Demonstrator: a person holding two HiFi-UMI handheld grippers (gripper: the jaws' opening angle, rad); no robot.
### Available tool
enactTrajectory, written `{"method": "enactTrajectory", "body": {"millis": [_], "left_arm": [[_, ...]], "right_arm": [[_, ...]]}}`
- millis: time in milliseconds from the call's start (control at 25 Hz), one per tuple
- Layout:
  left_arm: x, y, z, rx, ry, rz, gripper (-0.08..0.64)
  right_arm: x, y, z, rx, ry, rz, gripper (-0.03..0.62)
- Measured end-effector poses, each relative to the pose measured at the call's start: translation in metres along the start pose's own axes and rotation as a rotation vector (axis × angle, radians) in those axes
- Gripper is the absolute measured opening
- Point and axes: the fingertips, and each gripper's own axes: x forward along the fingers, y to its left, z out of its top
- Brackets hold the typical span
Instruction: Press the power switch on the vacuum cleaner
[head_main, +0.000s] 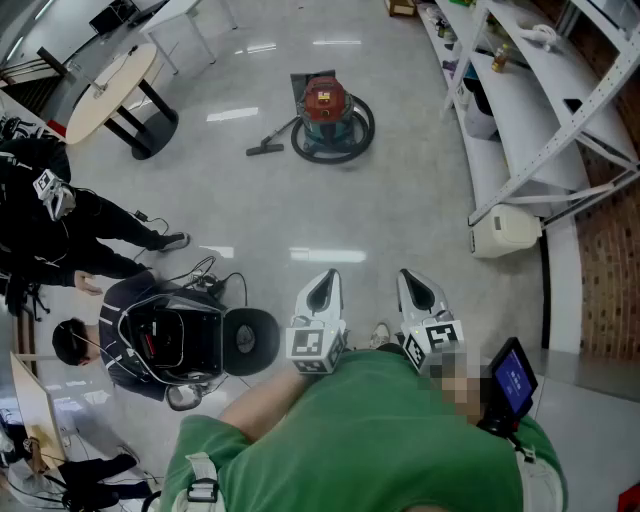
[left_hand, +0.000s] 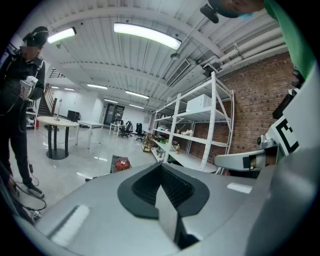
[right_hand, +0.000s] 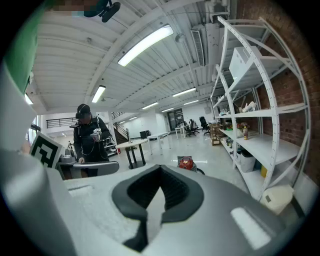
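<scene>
Left tool and right tool closed, empty; vacuum cleaner far across glossy floor.

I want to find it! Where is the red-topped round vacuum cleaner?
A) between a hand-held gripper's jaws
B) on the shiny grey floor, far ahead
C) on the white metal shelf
B: the red-topped round vacuum cleaner stands on the shiny grey floor, far ahead.

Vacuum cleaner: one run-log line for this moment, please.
vacuum cleaner: on floor, far ahead, untouched | left gripper: jaws together, empty | right gripper: jaws together, empty
</scene>
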Motion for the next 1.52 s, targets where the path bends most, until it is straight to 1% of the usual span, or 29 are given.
{"method": "enactTrajectory", "body": {"millis": [160,400,600,1520], "left_arm": [[0.003,-0.003,-0.002,0.002,0.008,0.016,0.007],[-0.001,-0.003,-0.001,-0.004,0.007,0.022,0.006],[0.001,-0.006,-0.002,0.006,0.001,0.007,0.008],[0.052,-0.049,0.005,0.033,-0.022,0.070,0.006]], "right_arm": [[-0.001,-0.010,-0.010,-0.014,-0.004,-0.003,0.002],[-0.003,-0.008,-0.007,-0.011,-0.002,0.003,0.002],[-0.004,-0.008,-0.004,-0.008,-0.006,0.006,0.002],[-0.003,-0.083,0.007,-0.009,0.000,0.046,0.002]]}}
